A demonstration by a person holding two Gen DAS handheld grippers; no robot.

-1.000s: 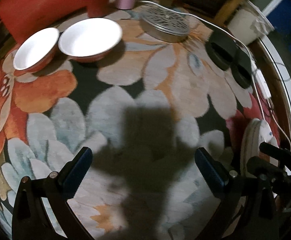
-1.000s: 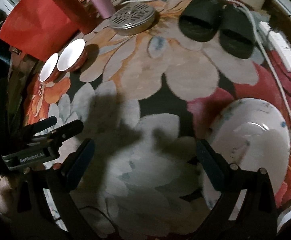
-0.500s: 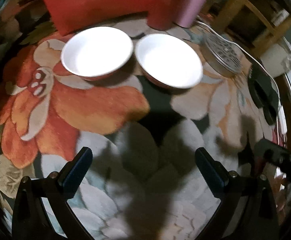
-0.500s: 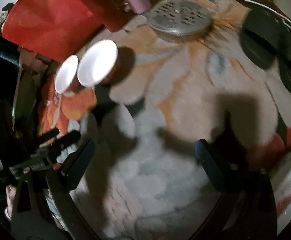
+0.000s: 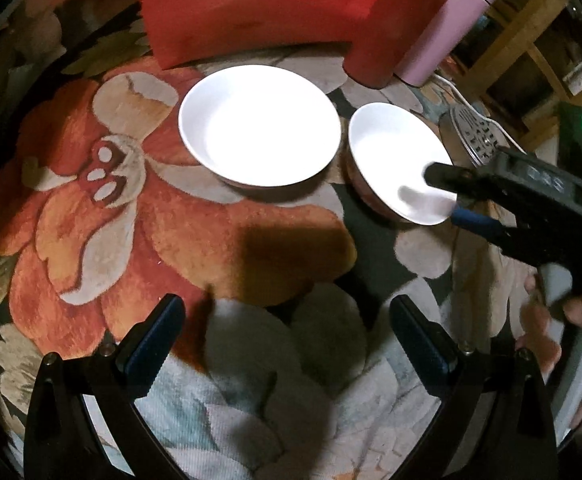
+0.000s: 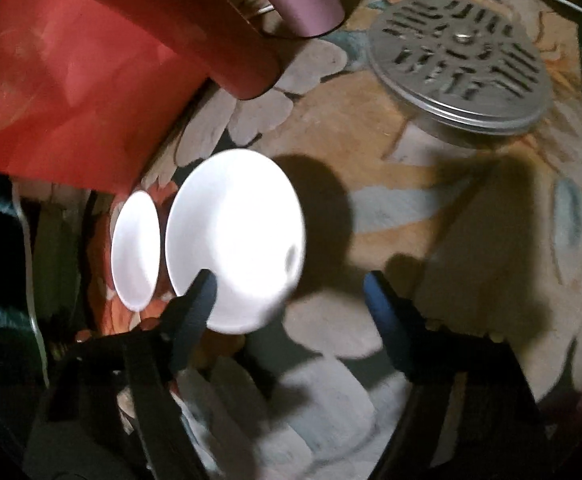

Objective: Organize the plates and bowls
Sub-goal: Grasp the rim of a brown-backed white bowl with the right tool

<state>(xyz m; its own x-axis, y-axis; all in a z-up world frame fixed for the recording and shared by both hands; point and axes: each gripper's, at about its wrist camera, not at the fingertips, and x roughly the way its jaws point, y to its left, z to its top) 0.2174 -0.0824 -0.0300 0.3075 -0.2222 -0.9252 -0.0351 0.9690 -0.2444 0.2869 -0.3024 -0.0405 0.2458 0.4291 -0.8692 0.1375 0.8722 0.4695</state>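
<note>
Left wrist view looks down on a flowery rug (image 5: 195,240) with two white bowls side by side: the left bowl (image 5: 259,124) sits on the orange flower, the right bowl (image 5: 399,160) just beside it, and I can't tell if their rims touch. Behind them there's a red bag (image 5: 251,4), a red cup (image 5: 395,28) and a pink cup (image 5: 447,28) standing close together, and a metal lid (image 5: 475,136) peeks out past the right bowl. The left tool (image 5: 287,344) hangs over the rug well short of the bowls, released wide with nothing between its blue pads. The right tool (image 5: 451,196) comes in from the right edge, a hand (image 5: 563,320) wrapped around its grip, and it straddles the near rim of the right bowl, one finger over the white inside and the other outside below the rim. From the right wrist view, the right tool (image 6: 291,292) has the bowl (image 6: 235,236) between its fingers; its jaws have just been closing, but there's a clear gap on the right side, so it isn't clenched on it yet. The slotted lid (image 6: 459,64) lies flat on the rug off to the upper right, well apart from the bowls.
</note>
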